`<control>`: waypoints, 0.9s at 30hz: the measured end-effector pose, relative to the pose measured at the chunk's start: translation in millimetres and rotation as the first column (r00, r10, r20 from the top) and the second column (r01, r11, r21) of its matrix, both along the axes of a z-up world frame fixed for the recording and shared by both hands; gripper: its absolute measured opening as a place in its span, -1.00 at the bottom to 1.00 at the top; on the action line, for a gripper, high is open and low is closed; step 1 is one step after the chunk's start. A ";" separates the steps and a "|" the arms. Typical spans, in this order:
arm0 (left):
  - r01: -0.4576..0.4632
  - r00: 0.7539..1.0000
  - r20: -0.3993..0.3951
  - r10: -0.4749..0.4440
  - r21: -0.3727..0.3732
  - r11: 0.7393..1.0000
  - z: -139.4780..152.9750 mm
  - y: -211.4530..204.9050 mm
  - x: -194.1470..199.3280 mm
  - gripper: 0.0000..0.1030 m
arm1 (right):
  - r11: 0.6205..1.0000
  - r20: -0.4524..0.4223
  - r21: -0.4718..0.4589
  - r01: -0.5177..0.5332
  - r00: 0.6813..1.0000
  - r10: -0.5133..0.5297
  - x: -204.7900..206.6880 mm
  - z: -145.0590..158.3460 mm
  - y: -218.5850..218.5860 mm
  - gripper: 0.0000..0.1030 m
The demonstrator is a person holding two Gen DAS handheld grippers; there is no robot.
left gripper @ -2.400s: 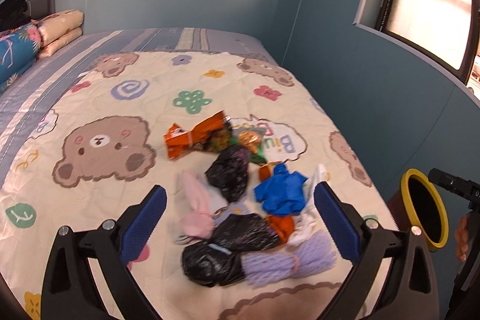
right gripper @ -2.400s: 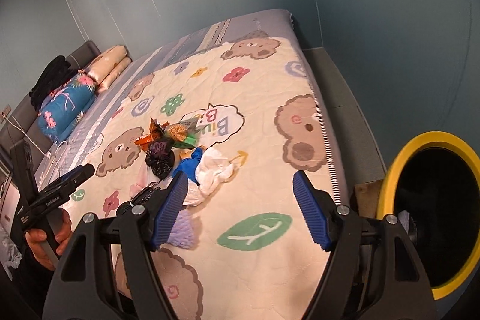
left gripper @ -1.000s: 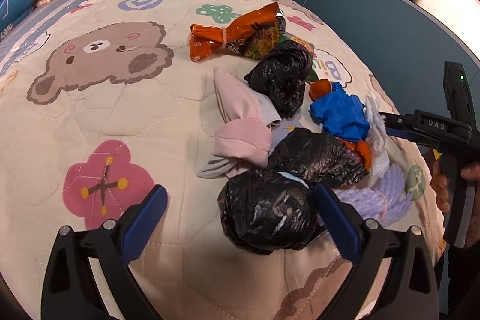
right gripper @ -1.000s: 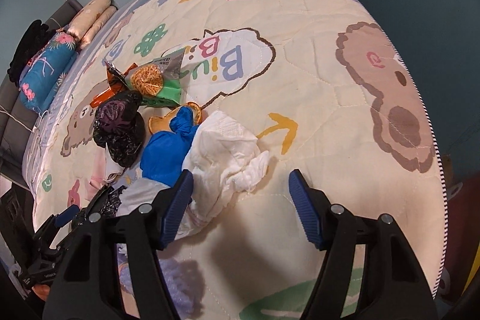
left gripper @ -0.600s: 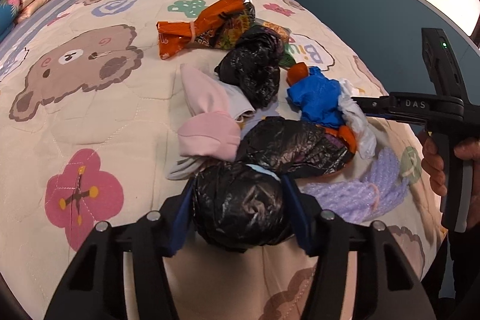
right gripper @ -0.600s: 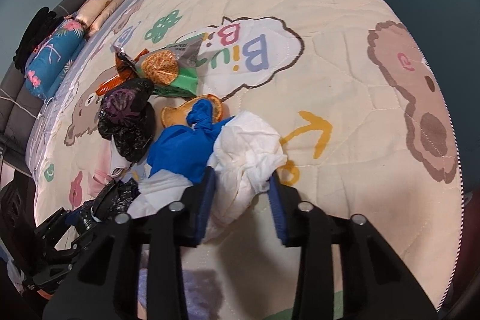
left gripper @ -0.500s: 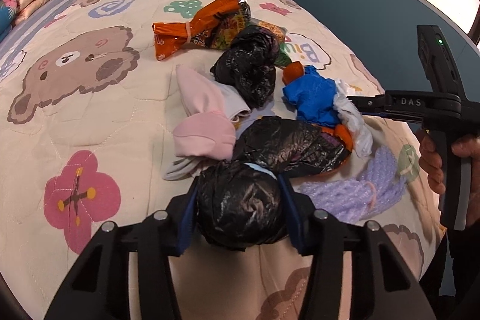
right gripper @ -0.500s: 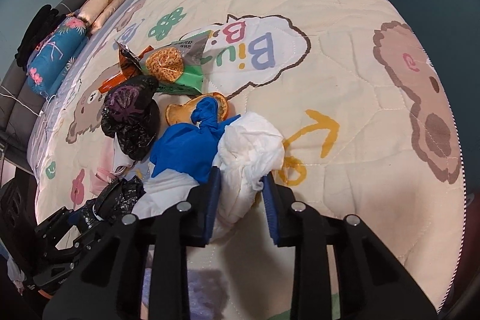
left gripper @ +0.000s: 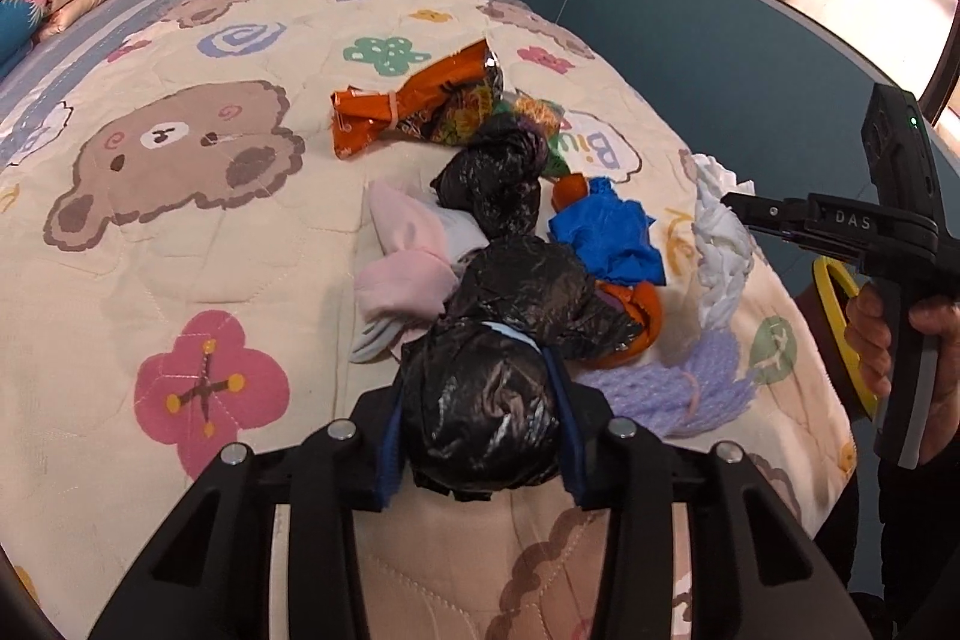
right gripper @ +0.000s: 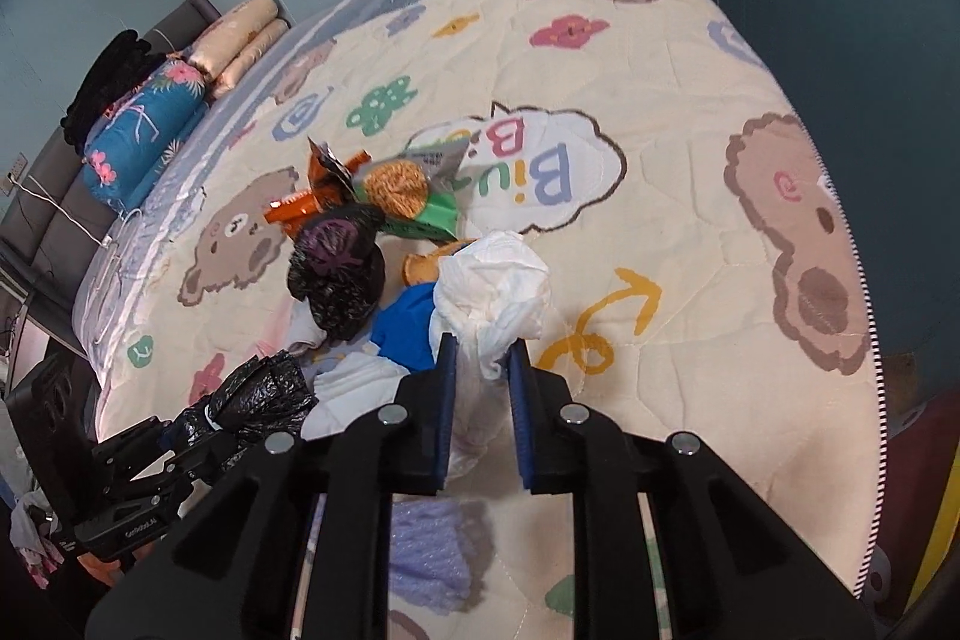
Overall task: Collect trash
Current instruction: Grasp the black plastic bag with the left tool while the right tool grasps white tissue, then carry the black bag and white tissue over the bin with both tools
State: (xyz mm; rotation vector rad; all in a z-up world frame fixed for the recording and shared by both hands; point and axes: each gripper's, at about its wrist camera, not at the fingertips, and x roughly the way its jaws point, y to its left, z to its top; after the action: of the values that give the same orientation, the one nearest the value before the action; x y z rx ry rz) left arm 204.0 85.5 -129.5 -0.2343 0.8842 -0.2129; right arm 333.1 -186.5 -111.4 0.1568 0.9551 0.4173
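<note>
Teal walls enclose a bed (left gripper: 150, 280) covered by a cream quilt printed with bears and flowers; the trash lies heaped near its foot.

Left hand-held gripper (left gripper: 480, 436): jaws have just been closing and now clamp a knotted black plastic bag (left gripper: 480, 412), whose far end touches the pile. Right hand-held gripper (right gripper: 483, 400): jaws have just been closing and now pinch a crumpled white plastic bag (right gripper: 492, 292), which hangs twisted below the pads in the left wrist view.

Outward from the grips lie a blue bag (left gripper: 606, 238), a second black bag (left gripper: 492, 184), pink cloth (left gripper: 402, 256), lilac mesh (left gripper: 660, 388) and an orange snack wrapper (left gripper: 408, 106).

Step in hand: pickup of the first two items, grips apparently secured. Next move, as judged: lift both clear of the heap, then carry them to the yellow-rimmed bin (left gripper: 840, 316) beside the bed. Check that neighbouring pieces do not snag.
</note>
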 end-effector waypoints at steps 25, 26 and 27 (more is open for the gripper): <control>-0.039 0.995 0.095 0.040 -0.004 0.999 63.1 -7.5 -19.7 -0.27 | 0.998 0.145 0.021 0.060 0.987 -0.063 -57.5 68.4 -67.2 -0.68; -0.036 0.995 0.098 0.036 -0.001 0.999 64.9 -10.8 -19.4 -0.27 | 0.998 0.148 0.023 0.065 0.987 -0.068 -59.8 70.2 -71.7 -0.68; -0.031 0.994 0.101 0.030 0.001 1.000 67.0 -14.8 -19.3 -0.27 | 0.997 0.152 0.024 0.069 0.986 -0.072 -62.2 72.3 -76.2 -0.68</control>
State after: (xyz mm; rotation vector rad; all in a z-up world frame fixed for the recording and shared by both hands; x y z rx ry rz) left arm 184.7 70.8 -62.5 -0.2327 0.7805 -0.1936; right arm 270.9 -262.7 -39.1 0.1727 0.7923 0.3676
